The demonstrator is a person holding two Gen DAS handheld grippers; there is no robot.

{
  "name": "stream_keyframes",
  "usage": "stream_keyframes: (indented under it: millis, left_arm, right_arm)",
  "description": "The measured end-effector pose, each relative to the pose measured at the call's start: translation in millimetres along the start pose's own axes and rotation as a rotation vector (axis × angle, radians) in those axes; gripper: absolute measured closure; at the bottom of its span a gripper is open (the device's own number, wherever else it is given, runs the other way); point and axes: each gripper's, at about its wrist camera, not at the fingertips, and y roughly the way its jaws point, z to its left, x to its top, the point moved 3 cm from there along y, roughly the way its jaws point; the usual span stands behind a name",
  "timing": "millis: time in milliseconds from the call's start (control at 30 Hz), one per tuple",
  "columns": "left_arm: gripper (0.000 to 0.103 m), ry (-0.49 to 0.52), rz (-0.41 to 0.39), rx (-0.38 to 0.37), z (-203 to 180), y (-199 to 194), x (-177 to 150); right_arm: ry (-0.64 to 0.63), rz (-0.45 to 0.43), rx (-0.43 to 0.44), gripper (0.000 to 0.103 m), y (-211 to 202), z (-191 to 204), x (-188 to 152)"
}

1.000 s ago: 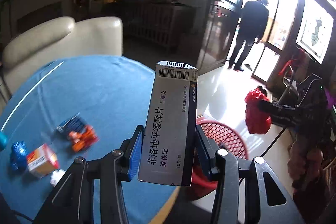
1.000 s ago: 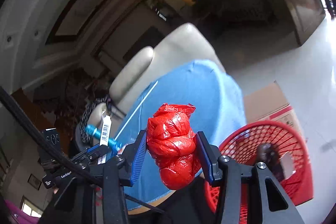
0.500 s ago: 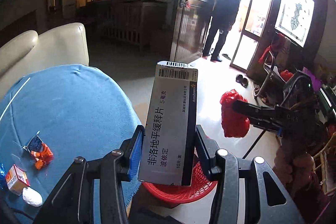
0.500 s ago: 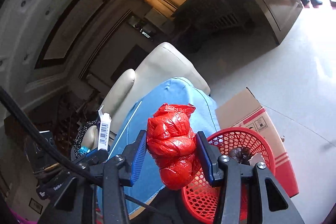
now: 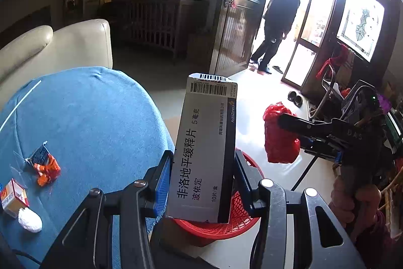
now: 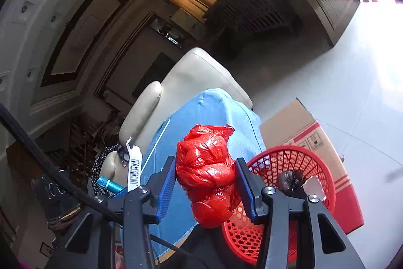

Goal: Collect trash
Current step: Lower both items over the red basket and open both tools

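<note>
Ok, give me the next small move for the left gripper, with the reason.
Probably ease the left gripper forward over the red basket before opening: the medicine box is clamped, and the basket sits just beyond the fingers.

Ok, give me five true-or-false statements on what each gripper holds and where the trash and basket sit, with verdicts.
1. The left gripper is shut on a grey box. True.
2. The right gripper is open. False: it is shut on a red bag.
3. The red basket stands on the blue table. False: it stands on the floor beside the table.
4. An orange wrapper lies on the table. True.
5. The basket holds nothing. False: a dark lump lies in it.
</note>
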Motion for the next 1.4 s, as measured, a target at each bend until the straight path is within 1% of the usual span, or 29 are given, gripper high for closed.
stream_keyframes:
  millis: [167,367,600,900,1033,1233,1400]
  left_arm:
    - [0.054,-0.009,0.024,0.003,-0.4,9.1,-3.5]
    - [0.054,-0.007,0.044,0.010,-1.2,18.2,-6.4]
    - [0.054,0.004,0.067,0.058,-1.3,29.5,-11.7]
    - [0.054,0.017,0.078,0.120,-1.8,36.4,-16.5]
    - [0.054,0.022,0.090,0.137,-3.9,40.5,-19.0]
    - [0.053,0.033,0.109,0.139,-7.0,48.2,-20.8]
    - [0.053,0.033,0.120,0.115,-4.6,51.3,-23.5]
  right_arm:
    - [0.017,0.025,-0.005,0.053,9.2,-6.0,-4.8]
    - [0.038,0.028,-0.009,0.053,11.0,-12.6,-4.0]
    - [0.066,0.039,-0.014,0.053,13.3,-22.0,-7.3]
    - [0.066,0.087,-0.042,0.053,23.4,-28.4,-21.0]
    - [0.085,0.109,-0.055,0.052,26.5,-34.9,-28.4]
    - [0.097,0.119,-0.067,0.052,28.1,-38.4,-32.9]
    - [0.098,0.113,-0.068,0.051,26.5,-38.8,-31.9]
